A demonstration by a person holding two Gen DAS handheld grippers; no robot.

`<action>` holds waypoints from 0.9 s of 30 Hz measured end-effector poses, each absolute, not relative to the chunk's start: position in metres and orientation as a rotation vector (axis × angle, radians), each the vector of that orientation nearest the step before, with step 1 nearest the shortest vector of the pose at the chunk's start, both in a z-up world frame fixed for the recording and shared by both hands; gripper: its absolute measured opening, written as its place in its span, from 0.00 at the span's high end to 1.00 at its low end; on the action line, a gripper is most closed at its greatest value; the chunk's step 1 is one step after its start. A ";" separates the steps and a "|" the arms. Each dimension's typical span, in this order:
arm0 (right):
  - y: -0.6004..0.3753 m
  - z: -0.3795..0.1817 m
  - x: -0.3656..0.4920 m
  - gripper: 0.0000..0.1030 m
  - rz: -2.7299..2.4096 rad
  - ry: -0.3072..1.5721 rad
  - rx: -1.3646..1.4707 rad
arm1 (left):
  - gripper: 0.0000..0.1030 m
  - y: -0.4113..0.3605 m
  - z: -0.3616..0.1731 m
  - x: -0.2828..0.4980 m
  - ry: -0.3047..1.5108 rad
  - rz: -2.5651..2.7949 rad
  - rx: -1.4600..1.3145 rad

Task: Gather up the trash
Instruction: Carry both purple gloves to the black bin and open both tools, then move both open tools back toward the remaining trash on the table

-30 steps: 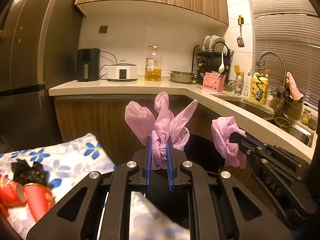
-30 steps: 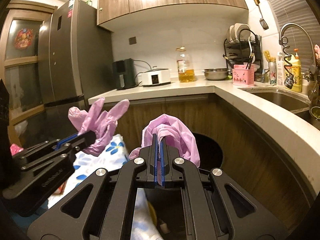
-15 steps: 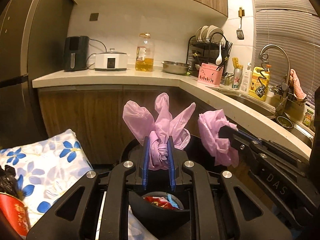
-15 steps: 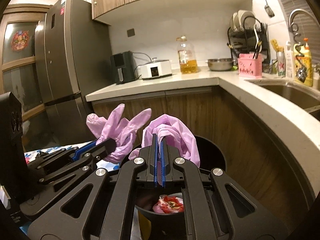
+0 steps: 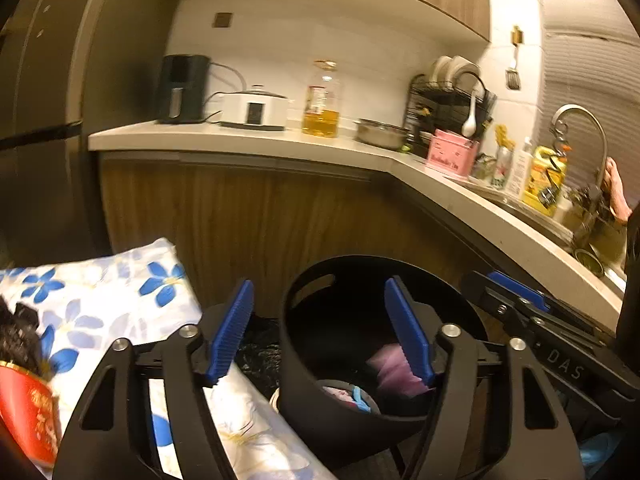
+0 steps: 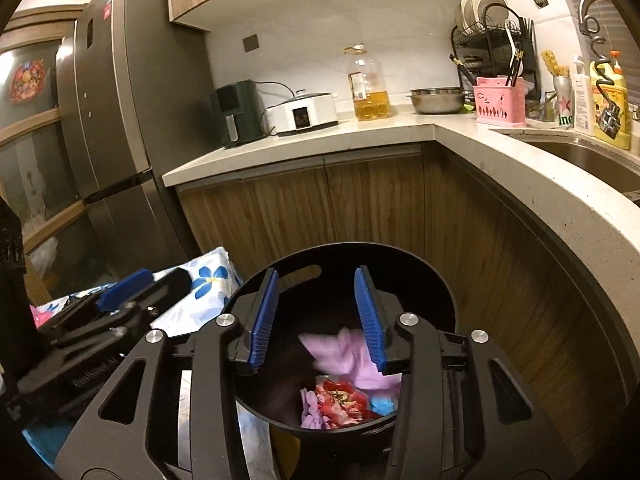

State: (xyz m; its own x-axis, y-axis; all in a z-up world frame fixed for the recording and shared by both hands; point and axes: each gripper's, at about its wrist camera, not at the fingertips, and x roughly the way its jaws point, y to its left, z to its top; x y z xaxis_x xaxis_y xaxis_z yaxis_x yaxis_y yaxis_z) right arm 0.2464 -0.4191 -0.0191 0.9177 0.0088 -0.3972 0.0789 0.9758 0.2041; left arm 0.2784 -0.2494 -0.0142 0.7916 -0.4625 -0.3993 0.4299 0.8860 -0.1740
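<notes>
- At my far left, around nine o'clock in the left wrist view, a floral cloth (image 5: pixel 120 300) lies spread with a red printed wrapper (image 5: pixel 28 412) and a clump of black crumpled material (image 5: pixel 20 336) on it; I judge these are trash not yet collected.
- My left gripper (image 5: pixel 320 328) has its jaws opening wide, blue pads well apart, nothing between them. It sits over the near rim of the black trash bin (image 5: pixel 320 412).
- At six o'clock, inside the bin, the pink plastic bag (image 6: pixel 352 354) is blurred, apparently dropping onto red and blue scraps at the bottom. It is clear of both grippers.
- My right gripper (image 6: pixel 320 316) is directly above the bin mouth, jaws opening, about half spread, pads not pressing on anything; the bag shows below and between them, not gripped.
- Risk as I judge it: the two grippers are close together over one bin, so swinging left for the wrapper could knock them together or tip the bin by its rim.
- The bag is light; it could cling to a pad or drift to the bin's edge.
- From twelve to three o'clock runs the countertop (image 6: pixel 400 128) with an oil bottle (image 6: pixel 370 84) and pink utensil caddy (image 6: pixel 500 104); its curved edge hems in my right side.
</notes>
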 end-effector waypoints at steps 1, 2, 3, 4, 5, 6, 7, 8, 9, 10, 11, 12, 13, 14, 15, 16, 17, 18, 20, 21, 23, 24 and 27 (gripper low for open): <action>-0.418 -0.019 0.246 0.58 -0.035 0.409 0.221 | 0.31 -0.247 -0.014 0.278 0.451 -0.474 -0.081; -0.416 -0.019 0.244 0.57 -0.034 0.409 0.223 | 0.29 -0.242 -0.013 0.276 0.454 -0.461 -0.084; -0.415 -0.019 0.242 0.56 -0.034 0.409 0.223 | 0.27 -0.238 -0.013 0.273 0.452 -0.443 -0.080; -0.413 -0.019 0.241 0.55 -0.037 0.408 0.220 | 0.25 -0.235 -0.011 0.270 0.448 -0.428 -0.076; -0.411 -0.018 0.238 0.53 -0.043 0.406 0.214 | 0.23 -0.233 -0.010 0.267 0.444 -0.419 -0.073; -0.409 -0.018 0.235 0.52 -0.047 0.405 0.212 | 0.21 -0.227 -0.009 0.262 0.438 -0.404 -0.069; -0.406 -0.018 0.231 0.51 -0.052 0.403 0.211 | 0.19 -0.225 -0.009 0.259 0.435 -0.393 -0.067; -0.404 -0.017 0.228 0.49 -0.055 0.401 0.210 | 0.17 -0.219 -0.008 0.253 0.429 -0.373 -0.067; -0.401 -0.017 0.224 0.48 -0.062 0.400 0.211 | 0.16 -0.215 -0.008 0.249 0.426 -0.361 -0.067; -0.397 -0.017 0.219 0.46 -0.069 0.398 0.213 | 0.16 -0.212 -0.008 0.246 0.426 -0.354 -0.066; -0.395 -0.017 0.215 0.44 -0.073 0.394 0.213 | 0.15 -0.207 -0.009 0.241 0.429 -0.342 -0.062; -0.391 -0.016 0.211 0.43 -0.079 0.390 0.209 | 0.15 -0.202 -0.009 0.237 0.430 -0.333 -0.057; -0.388 -0.017 0.208 0.41 -0.087 0.388 0.205 | 0.14 -0.198 -0.010 0.232 0.429 -0.322 -0.052; -0.385 -0.017 0.202 0.40 -0.095 0.382 0.203 | 0.13 -0.192 -0.011 0.228 0.428 -0.309 -0.047; -0.382 -0.017 0.199 0.39 -0.095 0.378 0.204 | 0.12 -0.187 -0.012 0.223 0.426 -0.298 -0.044; -0.377 -0.017 0.194 0.38 -0.094 0.374 0.205 | 0.10 -0.183 -0.013 0.221 0.424 -0.291 -0.045; -0.373 -0.018 0.190 0.37 -0.097 0.371 0.206 | 0.07 -0.174 -0.013 0.215 0.422 -0.272 -0.053; -0.369 -0.018 0.186 0.36 -0.098 0.368 0.206 | 0.07 -0.167 -0.013 0.211 0.420 -0.263 -0.063; -0.360 -0.019 0.178 0.33 -0.093 0.361 0.208 | 0.07 -0.154 -0.013 0.203 0.421 -0.249 -0.091; -0.356 -0.019 0.175 0.33 -0.093 0.358 0.207 | 0.07 -0.150 -0.013 0.201 0.421 -0.245 -0.097; -0.345 -0.021 0.168 0.32 -0.089 0.354 0.203 | 0.07 -0.138 -0.013 0.192 0.414 -0.230 -0.099; -0.339 -0.022 0.165 0.32 -0.087 0.353 0.204 | 0.07 -0.133 -0.013 0.189 0.411 -0.219 -0.097; -0.325 -0.024 0.159 0.32 -0.067 0.355 0.210 | 0.07 -0.112 -0.015 0.178 0.404 -0.179 -0.105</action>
